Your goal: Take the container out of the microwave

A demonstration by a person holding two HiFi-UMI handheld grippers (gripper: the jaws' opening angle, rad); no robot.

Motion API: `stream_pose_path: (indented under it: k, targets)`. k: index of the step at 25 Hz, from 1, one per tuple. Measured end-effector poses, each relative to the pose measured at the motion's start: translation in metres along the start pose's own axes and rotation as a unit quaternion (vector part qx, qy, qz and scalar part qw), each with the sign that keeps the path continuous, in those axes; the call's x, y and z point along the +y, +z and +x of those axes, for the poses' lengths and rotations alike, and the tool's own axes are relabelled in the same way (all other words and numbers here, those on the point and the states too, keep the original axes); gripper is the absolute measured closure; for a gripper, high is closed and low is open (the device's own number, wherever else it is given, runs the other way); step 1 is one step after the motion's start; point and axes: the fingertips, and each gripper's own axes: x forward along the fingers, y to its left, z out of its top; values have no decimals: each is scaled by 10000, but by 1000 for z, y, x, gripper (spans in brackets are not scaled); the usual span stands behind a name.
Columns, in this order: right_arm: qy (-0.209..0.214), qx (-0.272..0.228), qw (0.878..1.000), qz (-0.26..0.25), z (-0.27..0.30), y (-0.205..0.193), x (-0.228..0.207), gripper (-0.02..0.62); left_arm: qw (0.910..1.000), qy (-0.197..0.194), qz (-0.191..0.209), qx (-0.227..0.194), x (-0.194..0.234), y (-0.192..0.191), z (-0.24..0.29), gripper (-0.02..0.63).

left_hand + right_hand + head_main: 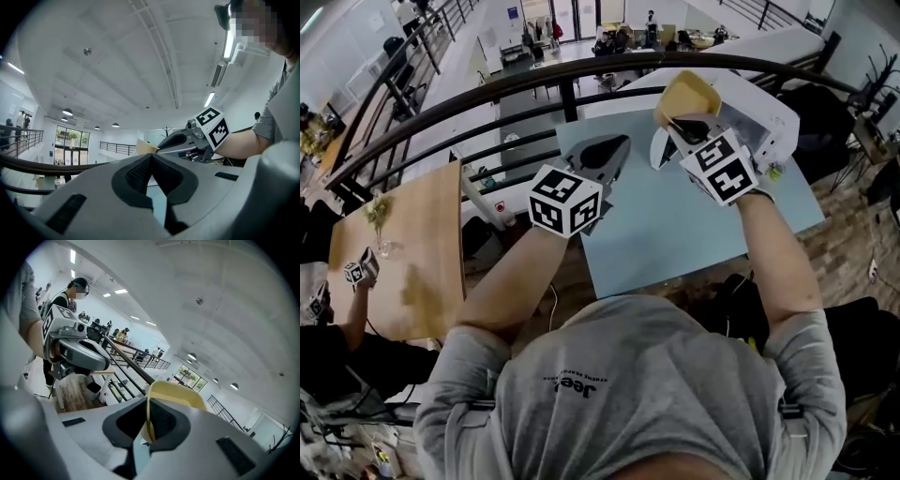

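Gripping container [180, 393] rim | right hand-held gripper [149, 422] | container sticking beyond jaws

1. A pale blue worktop [675, 234] stands just inside a dark railing [581, 73].
2. A white microwave [772, 114] sits at its far right corner.
3. Well apart to the left, a wooden worktop [417, 291] carries a small glass vase [382, 246] of flowers.
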Motion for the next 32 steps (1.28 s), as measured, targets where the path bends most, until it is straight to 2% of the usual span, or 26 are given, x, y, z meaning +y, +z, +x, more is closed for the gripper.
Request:
stream_pose_path:
  k: [12, 19, 26, 32]
  targets:
    - [766, -298, 9964, -216, -63, -52, 72, 565, 9966, 793, -212, 91, -97, -55, -28, 597]
    - [1240, -553, 9905, -208, -84, -70, 124, 565, 9906, 1291, -201, 404, -134, -83, -59, 597]
    - [1660, -531, 9844, -227, -86, -90, 176, 565, 9838, 1690, -157, 581, -142, -103, -90, 597]
    - [1858, -370, 9815, -262, -75, -105, 212, 565, 9792, 1854, -243, 793, -134, -131, -113, 597]
